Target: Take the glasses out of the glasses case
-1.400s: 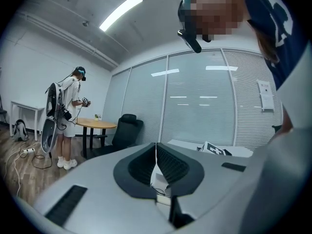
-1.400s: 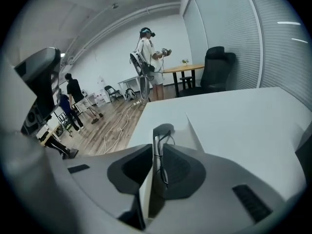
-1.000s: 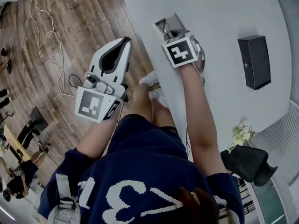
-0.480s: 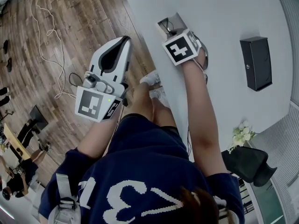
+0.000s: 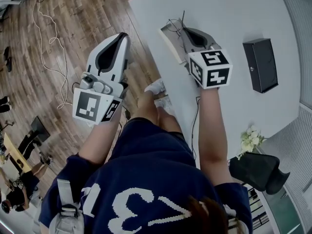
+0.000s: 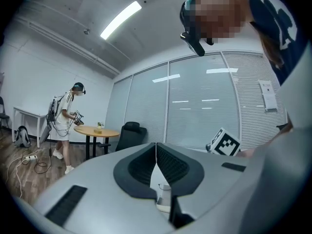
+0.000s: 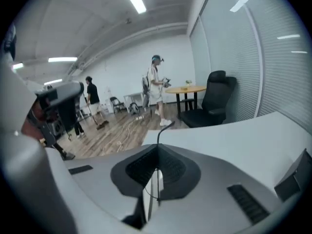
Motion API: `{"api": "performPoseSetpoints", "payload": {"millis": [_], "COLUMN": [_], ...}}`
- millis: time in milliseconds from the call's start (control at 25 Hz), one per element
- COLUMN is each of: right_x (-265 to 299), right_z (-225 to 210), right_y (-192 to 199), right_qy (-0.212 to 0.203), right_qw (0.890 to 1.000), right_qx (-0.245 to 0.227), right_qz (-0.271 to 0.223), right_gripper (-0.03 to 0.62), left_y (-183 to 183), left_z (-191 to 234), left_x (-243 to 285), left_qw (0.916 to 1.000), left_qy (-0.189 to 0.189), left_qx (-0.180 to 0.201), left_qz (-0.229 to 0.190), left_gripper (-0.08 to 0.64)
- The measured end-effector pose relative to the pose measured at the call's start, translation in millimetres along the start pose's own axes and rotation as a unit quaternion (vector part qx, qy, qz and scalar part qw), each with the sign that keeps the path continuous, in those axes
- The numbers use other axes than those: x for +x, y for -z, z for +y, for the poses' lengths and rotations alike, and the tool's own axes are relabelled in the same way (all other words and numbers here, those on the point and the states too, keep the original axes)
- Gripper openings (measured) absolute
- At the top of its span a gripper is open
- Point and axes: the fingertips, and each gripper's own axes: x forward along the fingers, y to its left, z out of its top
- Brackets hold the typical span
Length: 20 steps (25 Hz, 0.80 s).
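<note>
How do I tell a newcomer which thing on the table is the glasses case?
Start at the white table and go to its edge beside the wooden floor. The pale grey open glasses case lies there at the tips of the right gripper, which pinches thin black glasses. Unlike the black rectangular box farther right, it is pale and open.

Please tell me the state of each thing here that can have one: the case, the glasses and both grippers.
Glasses case: open, at the table's edge.
Glasses: one thin arm stands up; the rest seems to lie in the case.
Right gripper: fingers shut on that arm, above the case.
Left gripper: fingers shut, empty, held off the table.
</note>
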Motion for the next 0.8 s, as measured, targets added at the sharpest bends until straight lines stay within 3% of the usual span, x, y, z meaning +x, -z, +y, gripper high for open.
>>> {"api": "performPoseSetpoints", "payload": {"millis": [200, 400, 600, 800], "right_x": [-53, -107, -164, -232], "right_z": [2, 5, -15, -42], "right_y": [-60, -84, -47, 5], "right_qy": [0.011, 0.040, 0.111, 0.207], "right_qw": [0.992, 0.983, 0.969, 0.947], "right_qx": [0.022, 0.028, 0.050, 0.084], "right_qz": [-0.123, -0.177, -0.217, -0.231], "right_gripper": [0.026, 0.026, 0.026, 0.026], "left_y": [-37, -70, -58, -42], "left_z": [3, -11, -65, -135], "left_x": [-1, 6, 31, 61], "left_qw": [0.9992, 0.9969, 0.9898, 0.9737], "left_qy": [-0.002, 0.025, 0.107, 0.208], "left_qx": [0.021, 0.038, 0.043, 0.037], "left_qz": [-0.033, -0.065, -0.083, -0.085], "left_gripper": [0.020, 0.020, 0.020, 0.020]}}
